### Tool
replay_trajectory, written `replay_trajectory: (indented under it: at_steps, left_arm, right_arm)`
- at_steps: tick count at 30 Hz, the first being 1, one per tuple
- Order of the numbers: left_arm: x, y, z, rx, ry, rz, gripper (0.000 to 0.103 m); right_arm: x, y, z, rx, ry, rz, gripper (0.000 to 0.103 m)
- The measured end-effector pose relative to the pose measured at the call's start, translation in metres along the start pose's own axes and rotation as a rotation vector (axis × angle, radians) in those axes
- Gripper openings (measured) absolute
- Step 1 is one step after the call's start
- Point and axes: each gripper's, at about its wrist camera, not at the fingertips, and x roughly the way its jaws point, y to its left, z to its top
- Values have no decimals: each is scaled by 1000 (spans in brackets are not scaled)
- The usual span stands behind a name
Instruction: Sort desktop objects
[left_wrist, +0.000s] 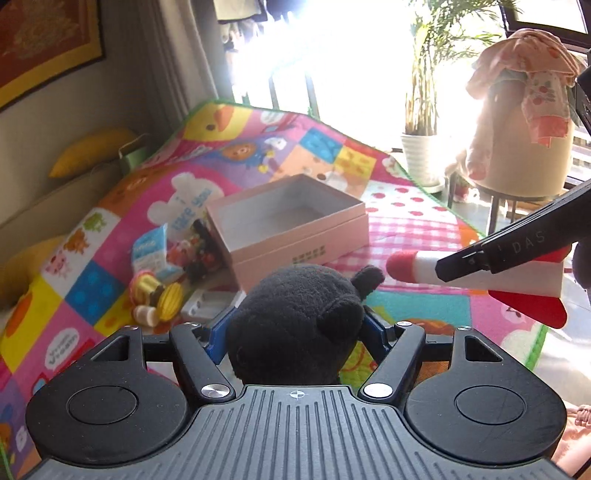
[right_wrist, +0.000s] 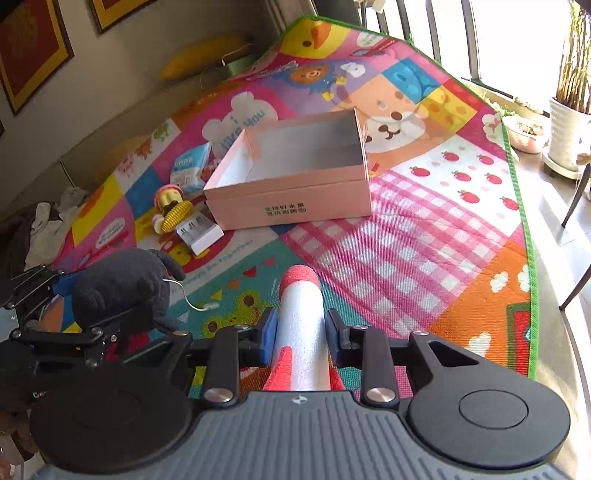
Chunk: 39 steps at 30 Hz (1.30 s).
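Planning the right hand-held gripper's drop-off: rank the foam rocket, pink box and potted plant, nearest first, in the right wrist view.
1. foam rocket, clamped in the right hand-held gripper.
2. pink box, ahead, mid-mat.
3. potted plant, far right, off the mat.

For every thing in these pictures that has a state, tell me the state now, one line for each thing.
pink box: open, nothing visible inside
black plush toy: held off the mat
left gripper: shut on the black plush toy
foam rocket: held, nose towards the pink box
right gripper: shut on the foam rocket
milk carton: lying on the mat beside the pink box
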Motion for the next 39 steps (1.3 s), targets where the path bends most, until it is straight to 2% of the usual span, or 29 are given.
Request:
replay_trajectory:
  at_steps: [12,16,19,24,28,30,31,32,33,36,39]
  left_arm:
    - [-3,4,26,-29,-72,15,75]
    - [11,13,45,-54,-115,21,75]
    - [32,22,65,-67,-158,31,75]
    - [88,41,87,-91,-213,11,75]
    - [138,57,105,-112,-232,-16,76]
    - [160,65,113,-107,-207,-27,85]
    - [166,69,114,-112,-163,-28,86]
    - [165,72,112,-116,-132,-23,89]
    - [159,75,106,-103,-131,-15,97]
    - [135,74,82,-24,-152,42,100]
    - [128,76,60,-18,-95,35,100]
  right_arm:
    - [-37,5,27,5,-107,63,28]
    - [-40,5,45,-1,-136,69,28]
    - [-33,4,73,-8,-181,54,28]
    - [-4,0,140,1,-253,76,28]
    - [44,0,187,32,-266,96,28]
    - [73,-2,205,48,-280,89,28]
    - [85,-5,211,55,-286,78,34]
    - [98,-8,215,66,-282,55,48]
    - [107,-13,217,84,-273,29,51]
    - [121,-25,205,57,-252,1,53]
    - [132,-30,193,21,-231,-63,56]
